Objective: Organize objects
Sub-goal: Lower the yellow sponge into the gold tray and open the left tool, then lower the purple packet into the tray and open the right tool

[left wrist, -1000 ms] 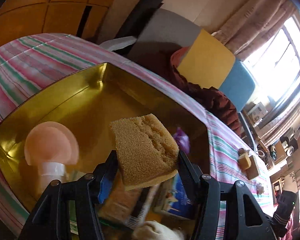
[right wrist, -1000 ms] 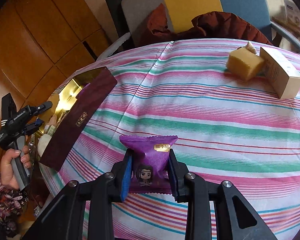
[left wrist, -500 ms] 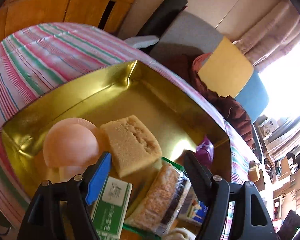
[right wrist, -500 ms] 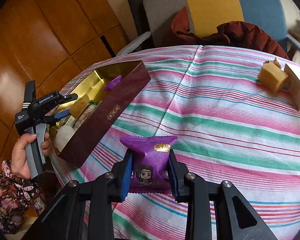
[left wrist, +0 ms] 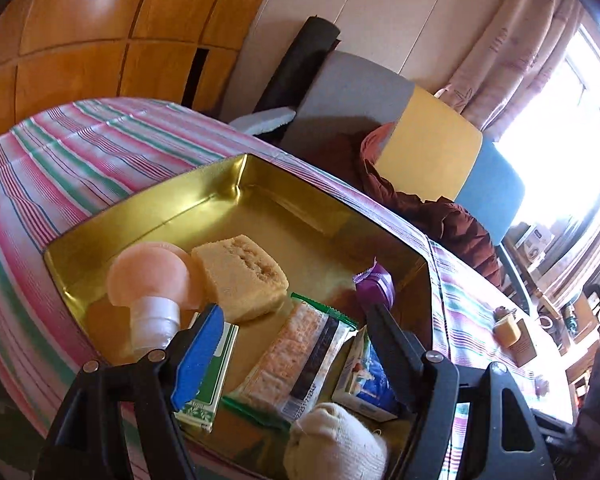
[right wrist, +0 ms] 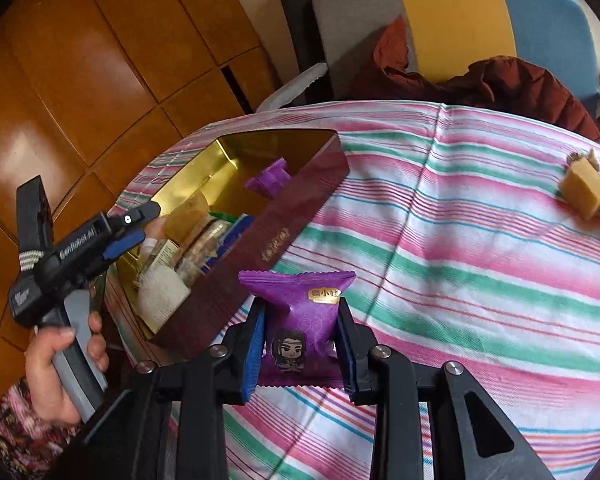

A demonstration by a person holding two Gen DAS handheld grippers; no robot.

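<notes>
A gold-lined box [left wrist: 188,208] with maroon sides [right wrist: 260,256] sits on the striped table. Inside lie a yellow sponge [left wrist: 240,272], a pink-capped bottle [left wrist: 148,280], a cracker pack [left wrist: 296,356], a green carton [left wrist: 212,376], a blue-white pack [left wrist: 364,376], a purple packet [left wrist: 374,286] and a white sock [left wrist: 336,444]. My left gripper [left wrist: 296,332] is open and empty over the box's near end; it also shows in the right wrist view [right wrist: 132,228]. My right gripper [right wrist: 300,344] is shut on a purple snack packet [right wrist: 300,312] above the table, right of the box.
A second yellow sponge [right wrist: 584,190] lies beside a small cardboard box [left wrist: 524,344] at the table's far right. A chair with grey, yellow and blue cushions [right wrist: 456,20] and a brown jacket [right wrist: 512,84] stands behind the table. Wooden panels [right wrist: 100,60] lie left.
My left gripper opened, dropped the sponge into the box and pulled back. My right gripper carried the purple packet closer to the box.
</notes>
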